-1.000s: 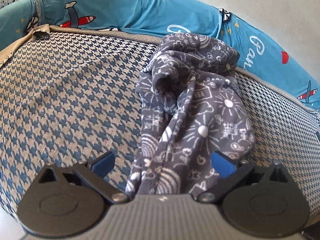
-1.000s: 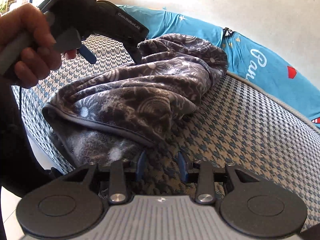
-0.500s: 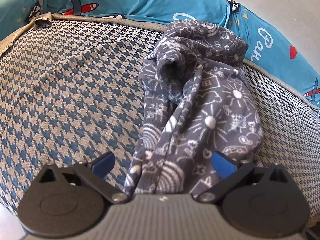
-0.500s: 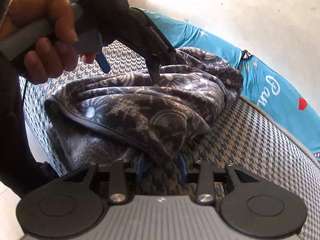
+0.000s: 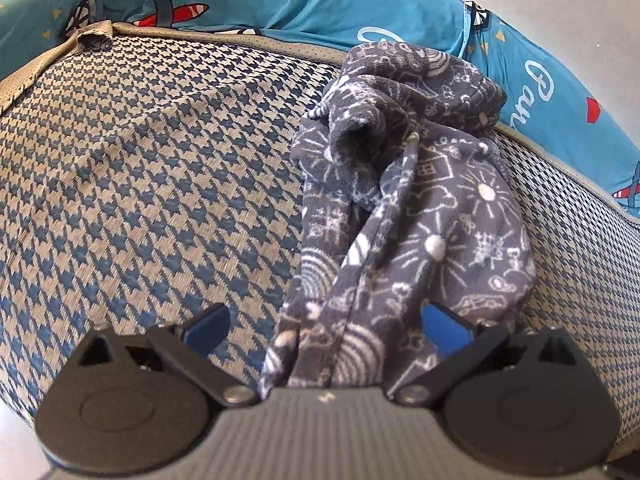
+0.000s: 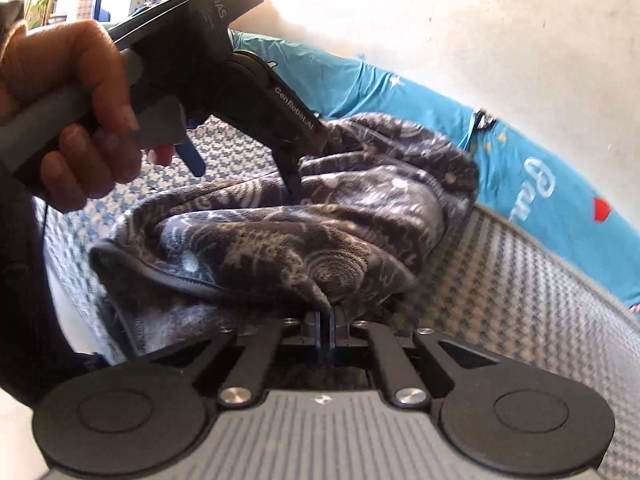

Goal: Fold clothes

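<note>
Grey fleece garment (image 5: 404,216) lies bunched on the houndstooth cushion (image 5: 152,184); your right gripper (image 6: 327,320) pinches its near edge, seemingly to draw it flat, while your left gripper (image 5: 324,320) gapes wide over it

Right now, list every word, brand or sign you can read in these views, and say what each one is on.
"GenRobot.AI": printed on the left gripper, along its black body.
"AS": end of a cut-off word on that gripper's top.
"Pau": white script on the blue bedding, the rest hidden.
Nothing else is readable.
</note>
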Motion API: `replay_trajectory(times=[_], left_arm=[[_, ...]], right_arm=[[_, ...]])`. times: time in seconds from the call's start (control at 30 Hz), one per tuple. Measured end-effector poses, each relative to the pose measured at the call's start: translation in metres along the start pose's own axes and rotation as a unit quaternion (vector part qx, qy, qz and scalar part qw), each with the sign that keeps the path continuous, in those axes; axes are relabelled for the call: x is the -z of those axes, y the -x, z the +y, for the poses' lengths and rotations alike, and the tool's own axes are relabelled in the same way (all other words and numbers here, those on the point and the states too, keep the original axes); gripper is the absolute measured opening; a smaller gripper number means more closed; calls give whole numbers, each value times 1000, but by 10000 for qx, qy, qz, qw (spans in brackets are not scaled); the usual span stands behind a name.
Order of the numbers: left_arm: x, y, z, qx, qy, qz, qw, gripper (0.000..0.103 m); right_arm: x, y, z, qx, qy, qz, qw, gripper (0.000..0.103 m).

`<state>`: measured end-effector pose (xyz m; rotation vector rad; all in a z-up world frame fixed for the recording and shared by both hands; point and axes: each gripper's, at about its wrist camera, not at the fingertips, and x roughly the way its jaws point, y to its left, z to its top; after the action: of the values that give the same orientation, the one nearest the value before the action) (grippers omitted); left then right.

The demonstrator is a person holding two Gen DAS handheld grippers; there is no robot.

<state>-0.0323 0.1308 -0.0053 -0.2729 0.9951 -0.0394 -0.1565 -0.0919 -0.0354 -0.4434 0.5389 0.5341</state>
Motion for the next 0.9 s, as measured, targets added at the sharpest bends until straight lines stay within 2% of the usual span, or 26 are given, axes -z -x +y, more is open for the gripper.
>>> replay_trajectory(times=[0.17, 0.33, 0.43, 0.57, 0.73, 0.9], left_arm=[[0, 0, 4, 15, 18, 12, 10000, 103], [0, 2, 7, 28, 56, -11, 10000, 103], [-1, 1, 8, 10, 55, 2, 10000, 103], [-2, 3, 2, 5, -77, -117, 9999, 103], [-6, 7, -6, 23, -228, -312, 9993, 103], [-22, 6, -22, -36, -501, -620, 9968, 103]], right_arm=[[-6, 31, 6, -499, -137, 75, 9986, 4], [4, 48, 10, -729, -250, 325, 9965, 4], [14, 45, 17, -530, 90, 390, 9978, 4], [16, 34, 5, -538, -416, 565, 9961, 4], [15, 34, 11, -395, -95, 403, 9984, 5], [14, 27, 11, -415, 84, 287, 9987, 13]])
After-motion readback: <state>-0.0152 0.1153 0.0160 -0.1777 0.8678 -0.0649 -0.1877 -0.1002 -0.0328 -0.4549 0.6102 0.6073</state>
